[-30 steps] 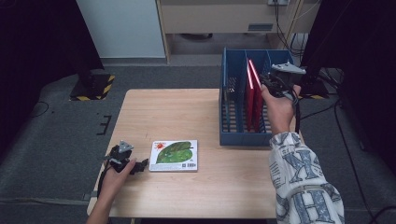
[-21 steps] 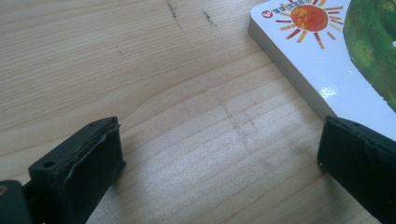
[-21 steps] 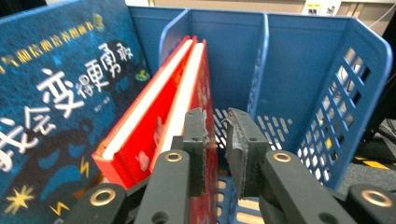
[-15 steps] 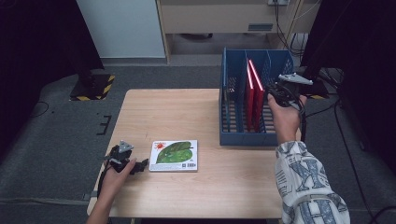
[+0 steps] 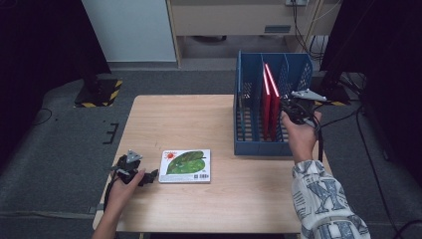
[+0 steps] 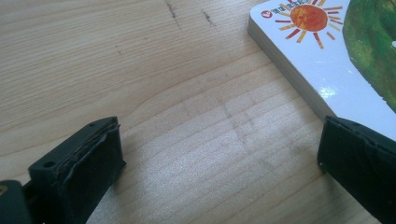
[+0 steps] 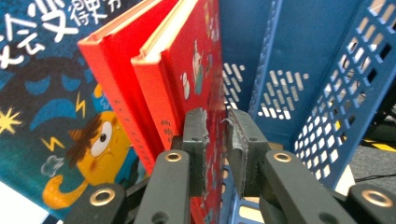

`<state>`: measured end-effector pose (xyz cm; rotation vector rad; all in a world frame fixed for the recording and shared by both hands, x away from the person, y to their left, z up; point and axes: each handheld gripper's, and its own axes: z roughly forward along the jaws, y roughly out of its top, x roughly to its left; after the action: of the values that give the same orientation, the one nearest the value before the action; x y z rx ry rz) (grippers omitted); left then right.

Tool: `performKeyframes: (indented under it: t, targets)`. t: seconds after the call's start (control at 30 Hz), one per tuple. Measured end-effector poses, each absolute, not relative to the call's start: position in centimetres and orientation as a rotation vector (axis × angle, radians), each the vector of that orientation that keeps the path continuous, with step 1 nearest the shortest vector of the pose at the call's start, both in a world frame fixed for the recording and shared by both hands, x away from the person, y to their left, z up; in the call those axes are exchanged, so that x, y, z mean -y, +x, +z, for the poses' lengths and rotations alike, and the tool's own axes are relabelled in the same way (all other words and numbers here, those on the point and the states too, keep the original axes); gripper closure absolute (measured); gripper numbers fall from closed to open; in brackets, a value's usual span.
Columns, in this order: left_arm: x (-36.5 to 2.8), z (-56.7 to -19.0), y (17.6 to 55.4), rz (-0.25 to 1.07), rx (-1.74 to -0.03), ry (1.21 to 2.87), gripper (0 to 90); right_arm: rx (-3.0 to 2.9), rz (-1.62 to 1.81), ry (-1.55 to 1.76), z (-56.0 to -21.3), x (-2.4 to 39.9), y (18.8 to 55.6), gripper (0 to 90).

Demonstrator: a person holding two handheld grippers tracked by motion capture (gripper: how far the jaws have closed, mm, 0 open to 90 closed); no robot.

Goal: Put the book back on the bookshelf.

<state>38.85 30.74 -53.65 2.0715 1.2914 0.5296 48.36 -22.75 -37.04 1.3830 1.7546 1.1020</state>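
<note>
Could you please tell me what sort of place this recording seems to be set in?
Probably a lab or workshop: a light wooden table on grey carpet, yellow-and-black hazard tape and loose black cables.

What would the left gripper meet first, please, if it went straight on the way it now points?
Most likely the flat white board book with the green leaf cover: the left gripper stands open on the table, its one jaw already at the book's edge.

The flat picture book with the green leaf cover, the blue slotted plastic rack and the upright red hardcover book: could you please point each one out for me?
Flat picture book with green leaf cover (image 5: 185, 165), high view, middle of the cover.
Blue slotted plastic rack (image 5: 260, 147), high view, near front wall.
Upright red hardcover book (image 7: 198, 70), right gripper view, front cover.
</note>
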Motion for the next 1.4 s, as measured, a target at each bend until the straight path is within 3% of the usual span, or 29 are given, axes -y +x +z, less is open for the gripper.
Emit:
performKeyframes:
  t: [0.27, 0.47, 0.93, 1.1, 1.4]
  targets:
    - [-30.7, -53.7, 38.9, 0.53, -1.291, 2.072, 0.0, -1.788, 1.111, 1.363, -37.4, 21.8, 48.2, 76.5]
    - [-30.7, -53.7, 38.8, 0.529, -1.291, 2.071, 0.0, -1.786, 1.119, 1.371, -37.8, 22.1, 48.1, 71.0]
    - [-30.7, -53.7, 38.8, 0.528, -1.294, 2.069, 0.0, -1.891, 1.257, 1.334, -39.3, 21.9, 44.9, 31.8]
    - [-30.7, -53.7, 38.9, 0.528, -1.293, 2.068, 0.0, -1.93, 1.254, 1.265, -39.9, 21.3, 43.4, 23.3]
    - [-30.8, -53.7, 39.1, 0.527, -1.291, 2.07, 0.0, -1.995, 1.302, 1.183, -41.2, 19.7, 40.1, 18.3]
